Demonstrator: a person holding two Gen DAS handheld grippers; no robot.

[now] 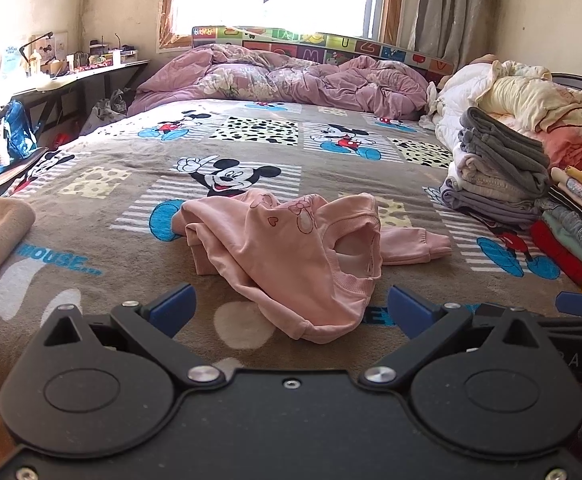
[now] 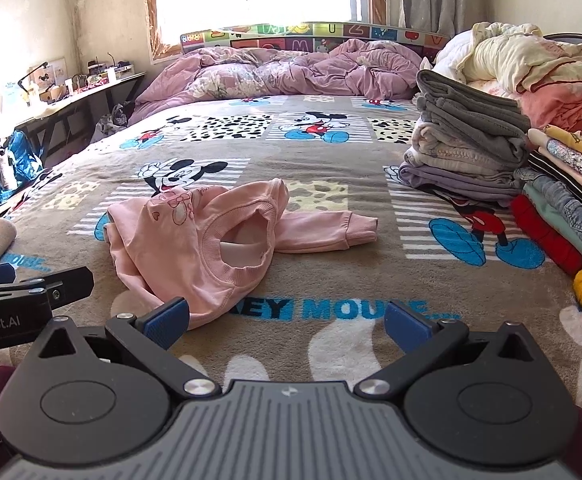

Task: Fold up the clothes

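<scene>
Pink crumpled cotton sweatshirt (image 1: 291, 248) lies on cartoon-print fleece blanket (image 1: 91, 184); left gripper (image 1: 291, 312) and right gripper (image 2: 287, 320) jaws wide, empty.

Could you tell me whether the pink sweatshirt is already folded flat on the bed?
No, the pink cotton sweatshirt lies crumpled on the cartoon-print blanket, one sleeve stretched sideways and its neck opening gaping.
</scene>
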